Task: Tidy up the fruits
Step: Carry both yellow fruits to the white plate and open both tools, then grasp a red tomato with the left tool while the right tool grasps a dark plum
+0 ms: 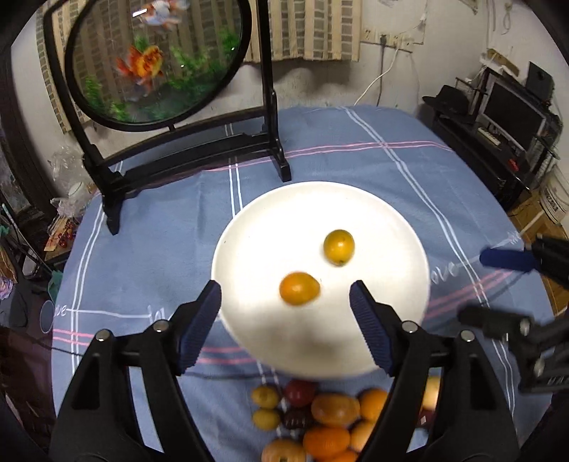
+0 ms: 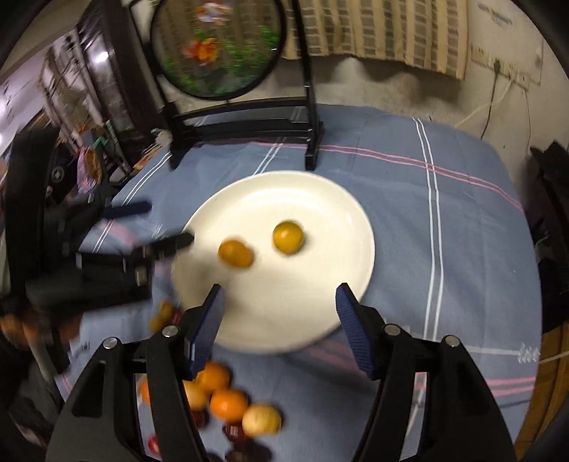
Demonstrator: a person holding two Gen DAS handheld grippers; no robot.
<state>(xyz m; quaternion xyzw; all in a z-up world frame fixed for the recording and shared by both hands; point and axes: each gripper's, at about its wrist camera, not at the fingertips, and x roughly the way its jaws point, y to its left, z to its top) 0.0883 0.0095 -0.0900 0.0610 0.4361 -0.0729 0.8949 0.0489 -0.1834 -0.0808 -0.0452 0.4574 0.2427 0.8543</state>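
Round white ceramic plate [image 1: 373,213] at centre of table covered by blue-grey cloth with white and pink stripes [image 1: 355,149]. On plate: two small yellow-orange citrus fruits, apart from each other, neither touching a gripper. Nearer orange-toned fruit [image 1: 299,288] toward the plate's near-left part; yellower fruit [image 1: 339,247] beyond it, to the right.

Left gripper [image 1: 285,298]: black frame, blue ribbed pads [image 1: 199,327], jaws spread wide, nothing pinched; poised above near edge of plate, nearer fruit seen between the pads but below them, no contact. Right gripper [image 2: 279,302]: same build, jaws spread, empty, above near edge of plate. Same two fruits in right wrist view, blurred [image 2: 235,253] [image 2: 288,237]. Each gripper visible at the side of the other's view, motion-blurred.

Loose pile of remaining fruit [image 1: 320,419] on cloth just in front of plate: oranges, small yellow fruits, dark red ones; exact count not readable, partly hidden behind gripper frames. Same pile in right wrist view [image 2: 227,398].

Background: round glass panel with goldfish picture in black wooden stand [image 1: 153,60] at far-left edge of table; striped curtain [image 1: 313,32] on wall behind.
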